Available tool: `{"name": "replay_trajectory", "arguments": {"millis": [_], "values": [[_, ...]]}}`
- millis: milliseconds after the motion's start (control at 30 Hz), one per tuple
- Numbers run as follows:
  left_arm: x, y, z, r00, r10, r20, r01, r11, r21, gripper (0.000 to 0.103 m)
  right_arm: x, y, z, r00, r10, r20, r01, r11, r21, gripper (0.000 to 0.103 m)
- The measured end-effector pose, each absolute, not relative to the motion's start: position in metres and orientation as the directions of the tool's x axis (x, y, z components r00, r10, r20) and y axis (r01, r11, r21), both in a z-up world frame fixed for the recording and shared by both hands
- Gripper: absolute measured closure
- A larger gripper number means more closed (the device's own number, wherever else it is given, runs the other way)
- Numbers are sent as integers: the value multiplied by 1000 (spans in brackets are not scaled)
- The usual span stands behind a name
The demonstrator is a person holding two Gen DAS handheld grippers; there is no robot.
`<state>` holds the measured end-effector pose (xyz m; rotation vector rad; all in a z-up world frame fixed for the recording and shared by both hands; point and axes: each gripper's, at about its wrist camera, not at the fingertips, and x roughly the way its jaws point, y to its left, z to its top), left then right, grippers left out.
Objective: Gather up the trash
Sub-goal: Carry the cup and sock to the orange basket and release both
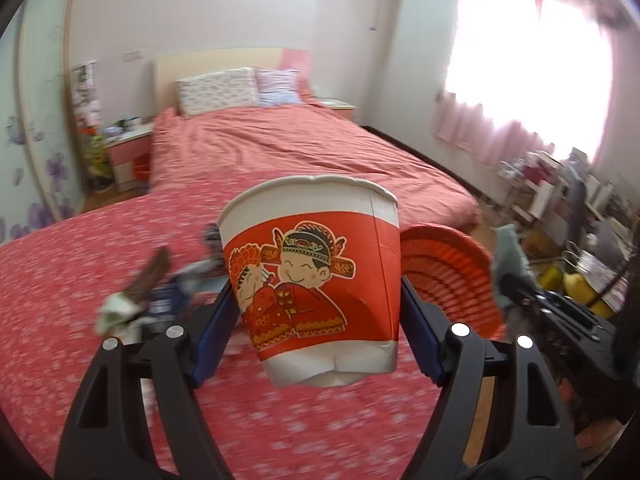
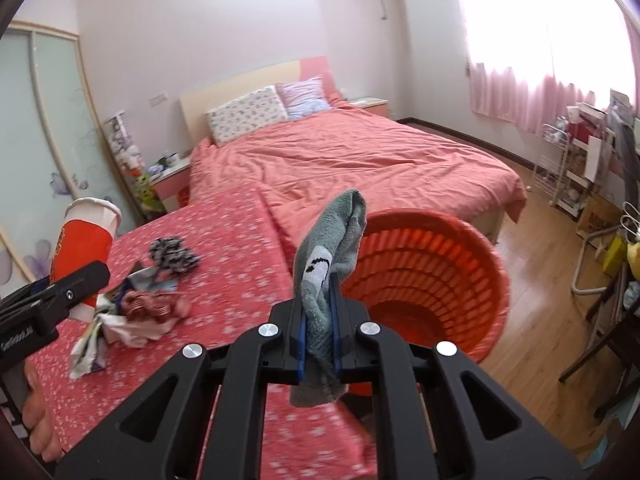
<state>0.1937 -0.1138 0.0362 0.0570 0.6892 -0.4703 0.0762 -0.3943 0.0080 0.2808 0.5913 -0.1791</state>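
Orange plastic, ribbed and slatted, is what the coming move turns on: the orange basket lies tipped with its open mouth toward the cameras, just right of and beyond the right tongs; those tongs are nearly closed, pinching a grey sock whose long axis rises from the fingers and leans toward the basket's rim, so the right hand looks much the nearer of the two; the left tongs stand wide, clamped on the sides of a red-and-white paper cup, held roughly upright with its rim up, and the basket sits to their right, behind the cup; remaining scraps lie on the red flowered tabletop, well left of the basket
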Motion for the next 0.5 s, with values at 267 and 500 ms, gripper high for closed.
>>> {"name": "replay_trajectory", "arguments": {"millis": [267,500], "values": [[202,-199,9,583,-483,-654,550,827,-121,28,78,-442,-3,807,-107,-580,290,929,232,94],[225,-245,-16,529,-494,-691,584,802,-127,28,91,-465,-8,806,-103,-583,301,919,254,94]]}}
